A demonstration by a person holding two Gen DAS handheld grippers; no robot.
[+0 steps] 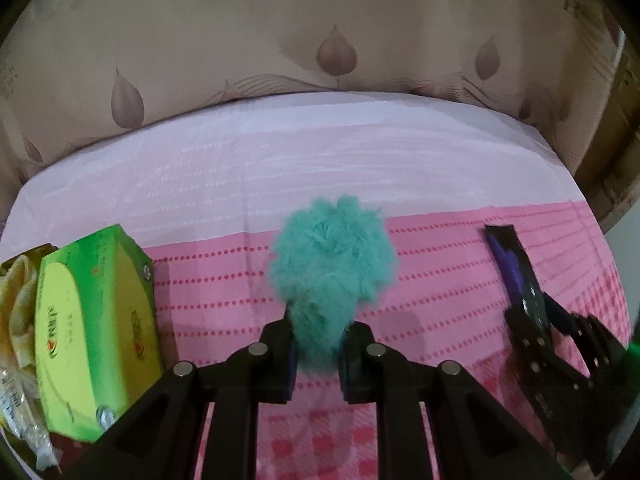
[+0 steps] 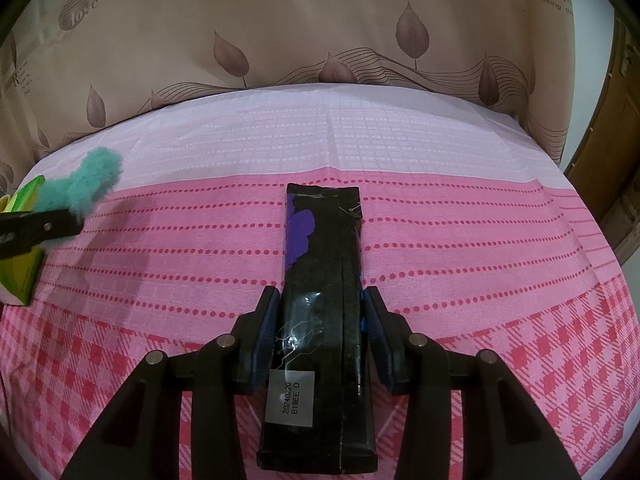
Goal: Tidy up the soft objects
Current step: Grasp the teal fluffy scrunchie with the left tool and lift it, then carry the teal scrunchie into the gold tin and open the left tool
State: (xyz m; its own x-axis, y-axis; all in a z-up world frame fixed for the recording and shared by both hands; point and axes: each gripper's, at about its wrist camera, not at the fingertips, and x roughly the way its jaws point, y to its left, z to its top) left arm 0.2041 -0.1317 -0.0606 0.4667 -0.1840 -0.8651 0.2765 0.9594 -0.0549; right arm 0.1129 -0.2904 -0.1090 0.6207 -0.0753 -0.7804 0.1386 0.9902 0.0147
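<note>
My left gripper (image 1: 318, 328) is shut on a fluffy teal plush toy (image 1: 334, 256) and holds it above the pink cloth; it also shows in the right wrist view (image 2: 90, 184) at the far left. My right gripper (image 2: 320, 304) is shut on a long black box with a purple patch and a white label (image 2: 322, 280), its far end over the cloth. In the left wrist view the box (image 1: 516, 272) and the right gripper (image 1: 536, 320) are at the right.
A green tissue box (image 1: 96, 332) stands at the left, with a yellow item (image 1: 16, 312) and clear wrapping behind it. The table wears a pink and white cloth (image 2: 480, 240). A beige leaf-print curtain (image 2: 320, 20) hangs behind. A wooden door (image 2: 624, 160) is at right.
</note>
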